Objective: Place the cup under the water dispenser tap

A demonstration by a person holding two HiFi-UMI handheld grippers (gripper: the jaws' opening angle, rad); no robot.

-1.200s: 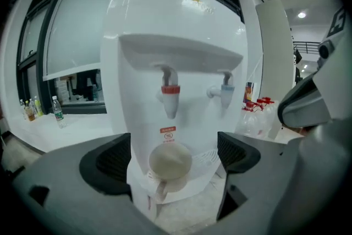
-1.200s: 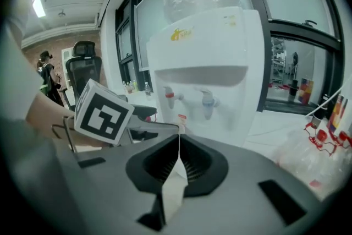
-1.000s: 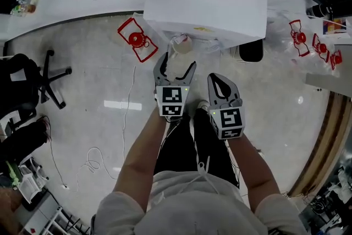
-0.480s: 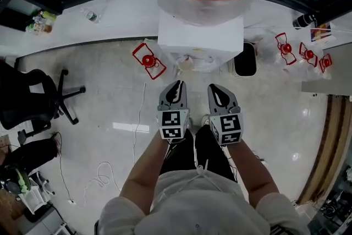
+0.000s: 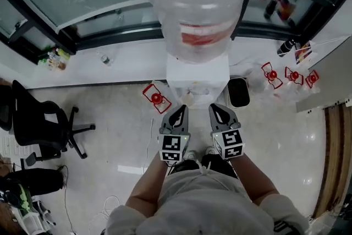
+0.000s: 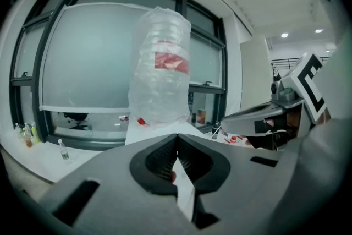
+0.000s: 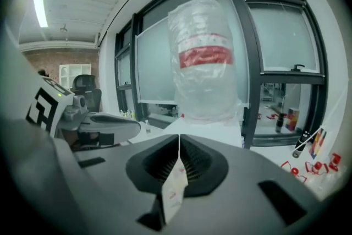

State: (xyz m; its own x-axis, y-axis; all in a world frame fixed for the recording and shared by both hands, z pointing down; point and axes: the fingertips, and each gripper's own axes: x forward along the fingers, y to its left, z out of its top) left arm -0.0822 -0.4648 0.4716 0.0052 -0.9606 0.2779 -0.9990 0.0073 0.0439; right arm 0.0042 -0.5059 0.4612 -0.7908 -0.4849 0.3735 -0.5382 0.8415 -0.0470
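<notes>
The water dispenser [image 5: 197,71] now fills the upper centre, seen from higher than a second ago. The left tongs [image 5: 179,111], spread then, are clenched on nothing, as are the right tongs [image 5: 218,111]. The cup [image 5: 188,98] sits free at the dispenser's foot, centre frame, so placement looks finished.

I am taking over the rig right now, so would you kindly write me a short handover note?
Left gripper: shut, nothing between its jaws, held up in front of the water dispenser.
Right gripper: shut, empty, beside the left one.
Cup: a small pale shape against the dispenser's front, just beyond the gripper tips; neither gripper touches it.
Done: the cup appears to be set at the dispenser and let go.
Left: confirm that it sits right under the tap, which no view shows; nudge it if it is off.
</notes>
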